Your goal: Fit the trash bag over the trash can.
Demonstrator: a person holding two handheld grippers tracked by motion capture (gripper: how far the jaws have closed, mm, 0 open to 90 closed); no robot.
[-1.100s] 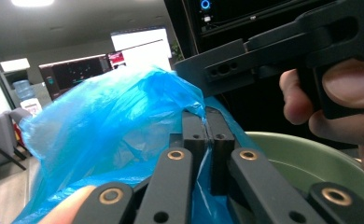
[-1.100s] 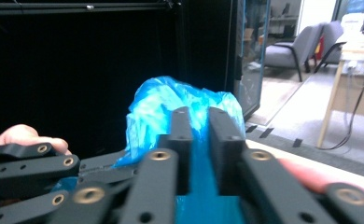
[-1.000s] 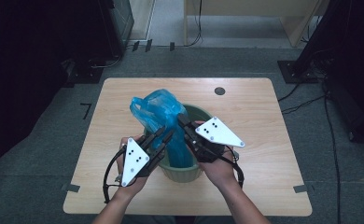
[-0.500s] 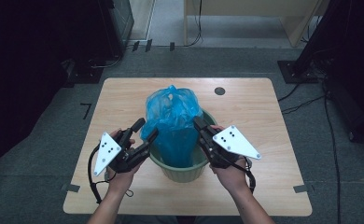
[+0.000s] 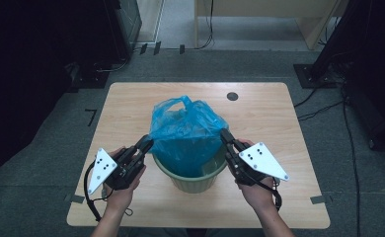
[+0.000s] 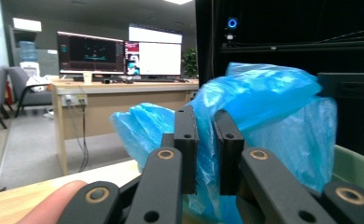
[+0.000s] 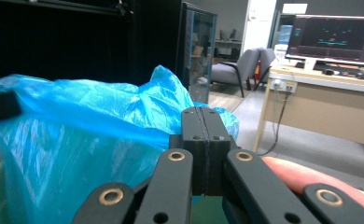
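Note:
A blue plastic bag (image 5: 188, 131) stands in a green bin (image 5: 190, 183) at the middle of the table. My left gripper (image 5: 146, 144) holds the bag's left edge, just above the bin's rim. In the left gripper view the gripper (image 6: 204, 121) has blue film (image 6: 273, 107) bunched between its jaws. My right gripper (image 5: 225, 136) holds the bag's right edge. In the right gripper view its jaws (image 7: 202, 114) are pressed flat together against the bag (image 7: 77, 121). The bag's mouth is stretched between the two grippers, and its knotted handles stick up at the far side.
The wooden table (image 5: 279, 123) has a small black round cap (image 5: 232, 96) near its far edge. Black cabinets and cables stand on the floor around it. A desk with monitors (image 6: 124, 51) shows in the background.
Both grippers have drawn apart, left going left and right going right. The bag, bunched to the left a second ago, is now spread wide over the bin.

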